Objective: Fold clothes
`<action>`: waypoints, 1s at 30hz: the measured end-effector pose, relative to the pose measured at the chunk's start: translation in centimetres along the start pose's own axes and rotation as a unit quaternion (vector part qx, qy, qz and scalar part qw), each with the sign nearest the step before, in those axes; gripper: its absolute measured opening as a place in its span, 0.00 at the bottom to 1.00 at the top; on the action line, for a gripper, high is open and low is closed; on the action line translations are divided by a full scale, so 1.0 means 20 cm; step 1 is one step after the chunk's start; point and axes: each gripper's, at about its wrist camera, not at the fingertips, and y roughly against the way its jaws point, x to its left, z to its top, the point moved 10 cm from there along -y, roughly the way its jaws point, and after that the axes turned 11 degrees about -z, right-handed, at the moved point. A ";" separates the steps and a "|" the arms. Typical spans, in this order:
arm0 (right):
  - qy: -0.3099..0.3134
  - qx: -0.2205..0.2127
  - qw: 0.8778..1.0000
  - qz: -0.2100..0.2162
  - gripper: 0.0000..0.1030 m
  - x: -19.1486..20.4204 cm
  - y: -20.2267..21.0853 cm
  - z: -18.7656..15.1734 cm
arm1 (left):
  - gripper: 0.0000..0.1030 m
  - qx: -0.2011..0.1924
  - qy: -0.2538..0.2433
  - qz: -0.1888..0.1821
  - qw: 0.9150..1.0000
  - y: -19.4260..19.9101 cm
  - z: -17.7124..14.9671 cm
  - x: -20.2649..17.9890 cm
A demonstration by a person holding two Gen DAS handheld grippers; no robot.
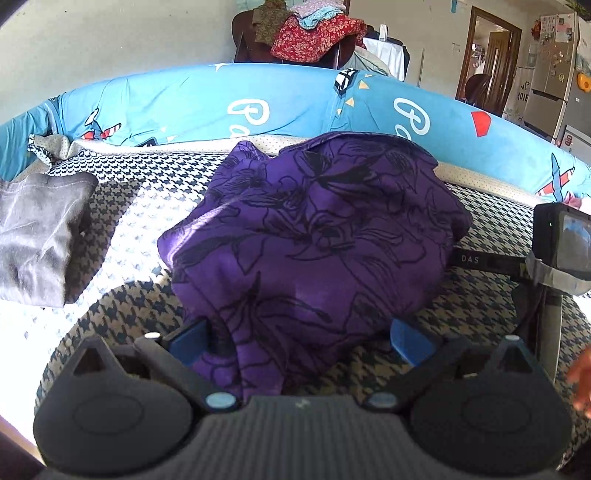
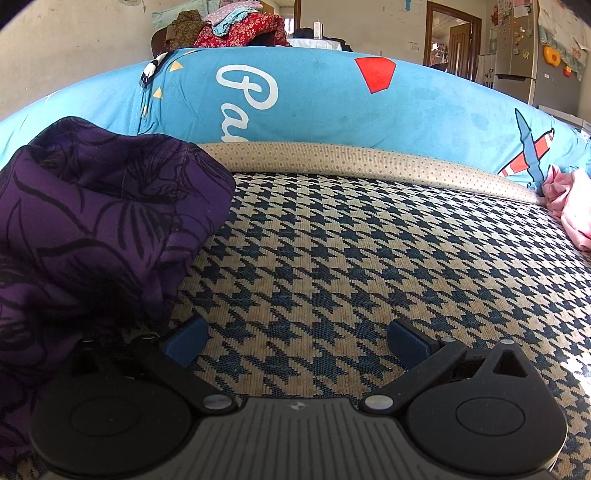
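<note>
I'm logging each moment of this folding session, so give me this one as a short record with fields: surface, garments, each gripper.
surface: houndstooth cover, blue printed bolster along the far edge
main garment: purple floral garment, bunched in a heap, not yet flat
other garments: grey folded garment to the left; pink garment at the far right
left gripper: open, jaws either side of the purple cloth's near edge
right gripper: open, nothing between the jaws, purple heap to its left
background: pile of clothes behind the bolster
</note>
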 end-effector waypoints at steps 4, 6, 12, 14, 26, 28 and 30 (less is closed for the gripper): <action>0.000 0.000 1.000 0.000 1.00 0.00 0.00 0.00 | 1.00 0.002 -0.008 0.010 1.000 0.03 -0.01 -0.04; 0.000 0.000 1.000 0.000 1.00 0.00 0.00 0.00 | 1.00 0.000 -0.014 0.010 1.000 0.05 0.00 -0.07; 0.001 0.001 1.000 0.000 1.00 0.00 0.00 0.00 | 1.00 0.017 -0.004 -0.001 1.000 0.10 -0.04 -0.12; 0.001 0.002 1.000 0.000 1.00 0.00 0.01 0.00 | 1.00 0.025 0.000 0.003 1.000 0.10 -0.07 -0.13; 0.031 0.036 0.999 0.023 1.00 -0.01 0.11 -0.08 | 1.00 0.049 0.001 0.011 0.999 0.13 -0.14 -0.20; 0.043 0.053 0.997 0.032 1.00 -0.01 0.14 -0.10 | 1.00 0.053 0.005 0.014 0.998 0.13 -0.15 -0.20; 0.060 0.070 0.995 0.042 1.00 0.00 0.17 -0.13 | 1.00 0.058 0.013 0.011 0.998 0.12 -0.16 -0.21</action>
